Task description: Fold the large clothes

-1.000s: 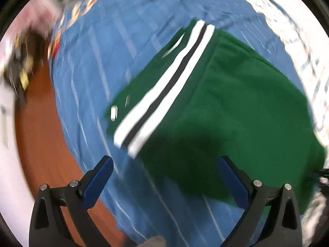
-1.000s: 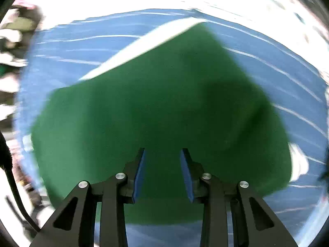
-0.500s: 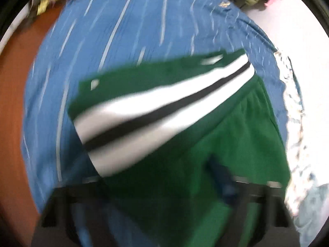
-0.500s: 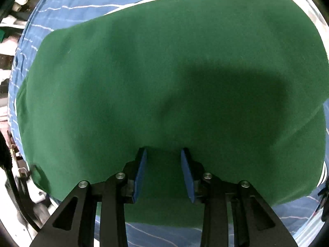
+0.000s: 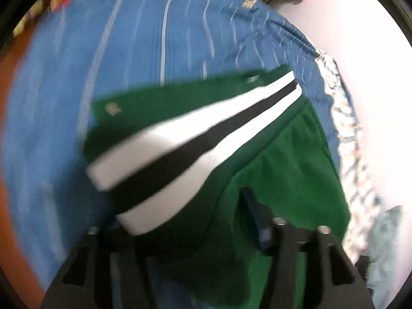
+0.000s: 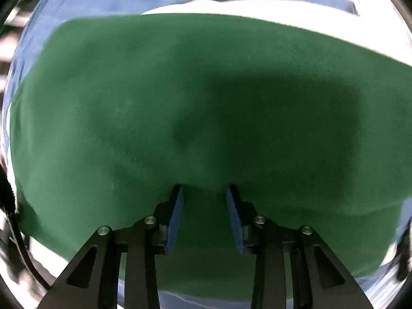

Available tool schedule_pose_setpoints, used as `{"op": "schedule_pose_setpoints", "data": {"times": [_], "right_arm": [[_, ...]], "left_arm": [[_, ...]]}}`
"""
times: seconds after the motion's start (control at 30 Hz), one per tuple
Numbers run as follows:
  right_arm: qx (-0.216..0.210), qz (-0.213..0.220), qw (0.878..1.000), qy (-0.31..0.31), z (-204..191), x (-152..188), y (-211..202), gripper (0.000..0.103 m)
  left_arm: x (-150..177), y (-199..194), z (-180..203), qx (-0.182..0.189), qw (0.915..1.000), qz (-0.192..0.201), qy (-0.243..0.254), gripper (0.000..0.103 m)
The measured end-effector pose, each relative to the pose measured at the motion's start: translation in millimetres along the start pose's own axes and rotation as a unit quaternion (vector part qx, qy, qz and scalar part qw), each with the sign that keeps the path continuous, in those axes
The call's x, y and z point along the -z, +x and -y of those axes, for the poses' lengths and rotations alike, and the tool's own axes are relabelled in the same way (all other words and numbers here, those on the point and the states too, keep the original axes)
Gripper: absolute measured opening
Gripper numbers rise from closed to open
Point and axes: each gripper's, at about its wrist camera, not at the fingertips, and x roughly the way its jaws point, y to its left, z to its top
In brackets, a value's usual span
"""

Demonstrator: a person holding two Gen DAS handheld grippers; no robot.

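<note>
The green garment (image 5: 288,159) lies on a blue striped sheet (image 5: 134,51), its white and black band (image 5: 195,144) running slantwise across the left wrist view; the left gripper (image 5: 185,221) hangs low over it with its jaws opening, cloth lying between the fingers, though blur hides whether the pads press on it; the right gripper (image 6: 204,195) points down at the plain green cloth, its blue pads (image 6: 176,213) part-way apart, their tips pressing into the fabric, which puckers into the gap; whether they pinch it I cannot tell; no container is seen.
</note>
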Motion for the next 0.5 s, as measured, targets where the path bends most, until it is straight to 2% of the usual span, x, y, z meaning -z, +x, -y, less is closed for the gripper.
{"op": "schedule_pose_setpoints", "data": {"times": [0.07,0.17,0.2,0.27,0.33,0.4,0.47,0.5], "right_arm": [[0.001,-0.010,1.000,-0.006,3.7,-2.0,-0.1,0.037],[-0.011,-0.023,1.000,-0.013,8.0,-6.7,-0.5,0.037],[-0.013,-0.030,0.999,-0.017,9.9,-6.7,-3.1,0.037],[-0.017,-0.033,0.999,-0.024,16.3,-6.8,-16.8,0.037],[-0.034,-0.009,0.999,-0.029,26.2,-6.8,-39.0,0.037],[-0.023,0.015,0.999,-0.020,36.7,-4.8,-50.4,0.037],[0.013,0.010,1.000,-0.009,50.2,-8.2,-29.7,0.036],[0.004,0.021,1.000,0.003,57.5,-10.8,-17.1,0.037]], "left_arm": [[0.9,8.3,-3.0,0.023,0.9995,0.019,-0.012,0.067],[3.8,10.4,12.8,-0.006,0.9991,0.042,0.008,0.066],[3.7,8.9,22.5,-0.028,0.9978,0.054,0.024,0.050],[1.7,0.1,35.5,-0.044,0.9955,0.070,0.047,0.028],[-0.9,-11.0,47.3,-0.048,0.9927,0.080,0.076,0.022],[2.5,-23.4,56.1,-0.044,0.9889,0.093,0.107,0.018],[6.0,-34.2,68.8,-0.040,0.9847,0.102,0.136,0.017],[7.6,-40.8,78.4,-0.038,0.9816,0.108,0.152,0.017]]}}
